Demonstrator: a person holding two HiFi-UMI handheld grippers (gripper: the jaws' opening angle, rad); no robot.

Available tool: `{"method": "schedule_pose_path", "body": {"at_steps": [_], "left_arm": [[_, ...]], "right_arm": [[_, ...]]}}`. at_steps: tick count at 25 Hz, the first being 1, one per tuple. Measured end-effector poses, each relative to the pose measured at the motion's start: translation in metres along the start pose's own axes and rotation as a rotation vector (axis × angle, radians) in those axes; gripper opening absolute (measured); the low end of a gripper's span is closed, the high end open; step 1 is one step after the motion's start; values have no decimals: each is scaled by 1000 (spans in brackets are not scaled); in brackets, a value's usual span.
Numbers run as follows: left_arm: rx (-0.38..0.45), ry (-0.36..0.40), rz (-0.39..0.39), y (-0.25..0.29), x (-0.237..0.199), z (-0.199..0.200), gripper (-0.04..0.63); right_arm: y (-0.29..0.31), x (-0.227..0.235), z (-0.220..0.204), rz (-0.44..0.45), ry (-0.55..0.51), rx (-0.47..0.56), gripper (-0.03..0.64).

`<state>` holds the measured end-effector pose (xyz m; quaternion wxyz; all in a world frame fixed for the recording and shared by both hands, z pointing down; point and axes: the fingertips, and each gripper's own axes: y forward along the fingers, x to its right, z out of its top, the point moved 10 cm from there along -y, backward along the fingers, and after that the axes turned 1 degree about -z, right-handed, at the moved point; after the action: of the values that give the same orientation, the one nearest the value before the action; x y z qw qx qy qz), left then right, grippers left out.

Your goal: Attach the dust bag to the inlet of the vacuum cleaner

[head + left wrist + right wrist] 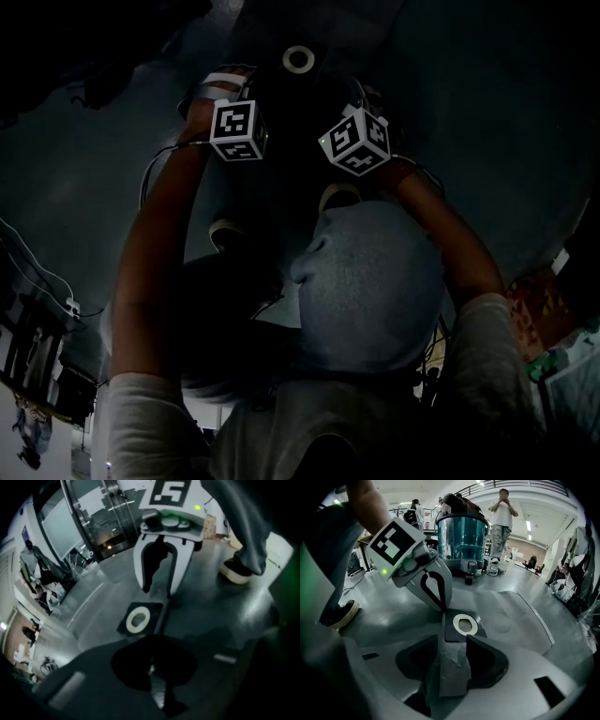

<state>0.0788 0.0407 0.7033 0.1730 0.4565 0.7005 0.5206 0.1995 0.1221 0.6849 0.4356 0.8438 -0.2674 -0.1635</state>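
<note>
The grey dust bag (518, 616) lies flat on the floor, its dark collar card with a white ring (464, 624) facing up; the ring also shows in the left gripper view (138, 619) and the head view (298, 58). My left gripper (443, 609) points steeply down with its jaws shut on a raised fold of the bag at the collar's left edge. My right gripper (159, 591) faces it from the other side, jaws wide open, with a ridge of bag fabric (452, 667) standing between them. The vacuum cleaner (464, 536), a shiny drum with a dark top, stands apart behind the bag.
A person stands beyond the vacuum (504, 513), and others are farther back. A shoe (340, 613) rests on the floor just left of the bag, seen also in the left gripper view (239, 571). Glass doors (93, 522) and clutter line the room's edge.
</note>
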Motion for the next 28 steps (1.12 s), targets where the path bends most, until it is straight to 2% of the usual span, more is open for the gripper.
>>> {"method": "schedule_pose_path", "body": {"at_steps": [7, 13, 14, 15, 16, 20, 23, 24, 26, 28], "left_arm": [[51, -105, -7, -38, -40, 12, 2], [100, -166, -2, -78, -75, 26, 2], [109, -171, 7, -85, -80, 26, 2], [119, -176, 20, -93, -85, 27, 2], [127, -180, 29, -100, -89, 27, 2], [135, -162, 52, -135, -104, 33, 2], [154, -169, 100, -172, -117, 42, 6], [161, -172, 118, -185, -121, 45, 22], [172, -164, 148, -210, -125, 50, 140], [172, -136, 173, -232, -124, 54, 181]], "right_arm": [[-4, 3, 25, -56, -102, 4, 178], [-16, 25, 48, -146, -135, 5, 175], [-19, 29, 53, -159, -141, 10, 135], [-23, 33, 60, -167, -147, 16, 65], [-27, 36, 66, -167, -151, 21, 47], [-55, 48, 97, -144, -178, 40, 32], [-85, 59, 126, -121, -223, 53, 32], [-95, 63, 137, -108, -237, 56, 31], [-114, 68, 159, -79, -265, 60, 31], [-132, 71, 179, -55, -298, 64, 31]]}}
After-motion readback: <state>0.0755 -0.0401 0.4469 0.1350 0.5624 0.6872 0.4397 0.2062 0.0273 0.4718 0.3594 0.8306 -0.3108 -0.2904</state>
